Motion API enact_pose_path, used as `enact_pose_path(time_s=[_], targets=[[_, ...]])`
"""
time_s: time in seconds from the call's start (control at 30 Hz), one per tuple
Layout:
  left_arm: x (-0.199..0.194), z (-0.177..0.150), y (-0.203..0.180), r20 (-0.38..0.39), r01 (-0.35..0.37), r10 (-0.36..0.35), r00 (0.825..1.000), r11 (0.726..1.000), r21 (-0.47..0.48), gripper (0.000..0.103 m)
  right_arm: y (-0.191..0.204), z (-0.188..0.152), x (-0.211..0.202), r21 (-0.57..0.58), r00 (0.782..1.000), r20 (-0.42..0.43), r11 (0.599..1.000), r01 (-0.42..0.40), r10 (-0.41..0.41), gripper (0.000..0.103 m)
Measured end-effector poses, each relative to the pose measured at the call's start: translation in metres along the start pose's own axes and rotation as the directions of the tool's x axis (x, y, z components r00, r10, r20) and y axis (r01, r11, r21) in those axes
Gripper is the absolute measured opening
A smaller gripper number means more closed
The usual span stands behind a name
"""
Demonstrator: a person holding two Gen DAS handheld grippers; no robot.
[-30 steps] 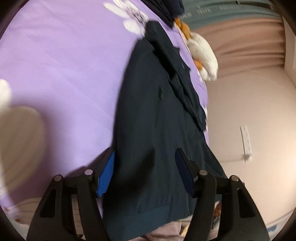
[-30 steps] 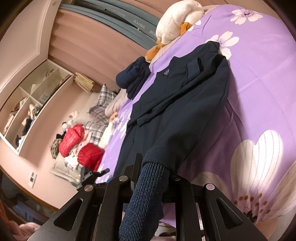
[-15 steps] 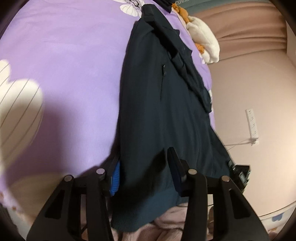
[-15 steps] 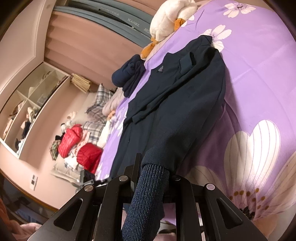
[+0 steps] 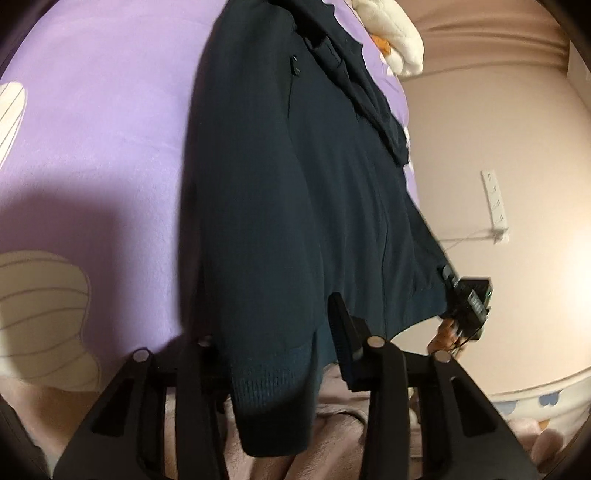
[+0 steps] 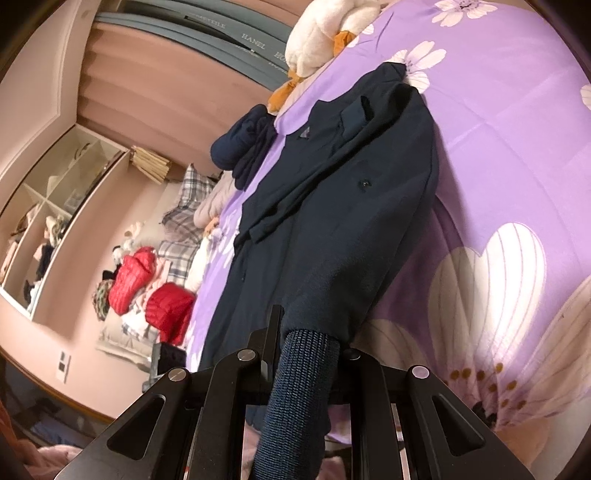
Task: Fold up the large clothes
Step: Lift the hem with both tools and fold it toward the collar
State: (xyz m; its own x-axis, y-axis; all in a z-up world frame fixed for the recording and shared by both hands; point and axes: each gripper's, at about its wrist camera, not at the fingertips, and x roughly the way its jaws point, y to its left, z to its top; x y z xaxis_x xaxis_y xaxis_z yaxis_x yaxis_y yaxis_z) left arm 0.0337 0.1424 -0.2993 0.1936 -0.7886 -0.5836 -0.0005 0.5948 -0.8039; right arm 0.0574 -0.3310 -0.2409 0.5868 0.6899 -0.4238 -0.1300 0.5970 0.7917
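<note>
A large navy jacket (image 5: 280, 177) lies spread on a purple flowered bedsheet (image 5: 103, 122). Its ribbed hem (image 5: 273, 373) hangs over the bed's near edge, between the fingers of my left gripper (image 5: 273, 332). Those jaws are closing around the hem, and a small gap still shows beside the right finger (image 5: 343, 332). In the right wrist view the same jacket (image 6: 332, 206) runs away from me. My right gripper (image 6: 310, 332) is shut on the ribbed cuff (image 6: 299, 387) of its sleeve, which is lifted slightly off the sheet (image 6: 517, 122).
A white and orange plush toy (image 6: 317, 33) and a bundle of navy clothes (image 6: 243, 144) lie at the bed's far end. Red padded jackets (image 6: 147, 280) and plaid fabric are heaped by the wall under open shelves (image 6: 55, 199). A black device (image 5: 469, 299) shows past the hem's far corner.
My left gripper has pushed forward over the jacket's hem, and its jaws have narrowed around it. The right gripper has kept its hold on the cuff almost in place.
</note>
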Motion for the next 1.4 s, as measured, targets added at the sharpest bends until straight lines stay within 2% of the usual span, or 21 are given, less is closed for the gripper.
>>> enact_pose_path(time_s=[0.07, 0.17, 0.27, 0.37, 0.5, 0.63, 0.73, 0.87, 1.0, 1.17, 1.4], targets=[[-0.001, 0.005, 0.002, 0.041, 0.012, -0.011, 0.999, 1.000, -0.028, 0.032, -0.001, 0.000, 0.001, -0.002, 1.000, -0.003, 1.000, 0.005, -0.005, 0.018], [0.001, 0.008, -0.009, 0.071, 0.002, -0.001, 0.997, 1.000, -0.015, 0.018, 0.002, 0.001, 0.004, -0.010, 1.000, 0.000, 1.000, 0.011, -0.011, 0.018], [-0.003, 0.008, -0.026, 0.114, -0.009, 0.008, 0.993, 1.000, 0.012, 0.015, 0.011, 0.002, 0.002, -0.060, 1.000, 0.018, 0.998, 0.020, -0.018, 0.018], [-0.016, 0.009, -0.041, 0.165, 0.025, -0.030, 0.986, 0.999, 0.033, 0.013, 0.017, 0.003, -0.001, -0.079, 0.999, 0.040, 0.997, 0.001, 0.002, 0.017], [-0.038, 0.025, -0.068, 0.221, 0.073, -0.094, 0.971, 0.992, 0.102, 0.013, 0.020, 0.020, -0.005, -0.051, 0.992, 0.091, 0.995, -0.083, 0.087, 0.017], [-0.060, 0.056, -0.096, 0.287, 0.068, -0.111, 0.952, 0.986, 0.155, 0.014, 0.029, 0.048, -0.006, -0.056, 0.978, 0.152, 0.990, -0.133, 0.140, 0.017], [-0.071, 0.082, -0.112, 0.324, 0.056, -0.109, 0.940, 0.984, 0.169, 0.014, 0.039, 0.073, -0.004, -0.081, 0.972, 0.186, 0.988, -0.133, 0.146, 0.017], [-0.074, 0.121, -0.128, 0.347, 0.038, -0.099, 0.932, 0.983, 0.180, 0.014, 0.050, 0.109, 0.000, -0.114, 0.963, 0.230, 0.986, -0.119, 0.142, 0.017], [-0.073, 0.164, -0.132, 0.348, 0.064, -0.115, 0.930, 0.986, 0.154, 0.014, 0.050, 0.147, 0.014, -0.103, 0.958, 0.256, 0.989, -0.107, 0.131, 0.017], [-0.064, 0.217, -0.142, 0.358, 0.020, -0.068, 0.931, 0.990, 0.137, 0.014, 0.053, 0.185, 0.038, -0.095, 0.964, 0.248, 0.993, -0.070, 0.092, 0.017], [-0.042, 0.295, -0.142, 0.370, -0.069, 0.033, 0.929, 0.994, 0.085, 0.014, 0.048, 0.236, 0.074, -0.065, 0.969, 0.245, 0.998, -0.010, 0.025, 0.017]])
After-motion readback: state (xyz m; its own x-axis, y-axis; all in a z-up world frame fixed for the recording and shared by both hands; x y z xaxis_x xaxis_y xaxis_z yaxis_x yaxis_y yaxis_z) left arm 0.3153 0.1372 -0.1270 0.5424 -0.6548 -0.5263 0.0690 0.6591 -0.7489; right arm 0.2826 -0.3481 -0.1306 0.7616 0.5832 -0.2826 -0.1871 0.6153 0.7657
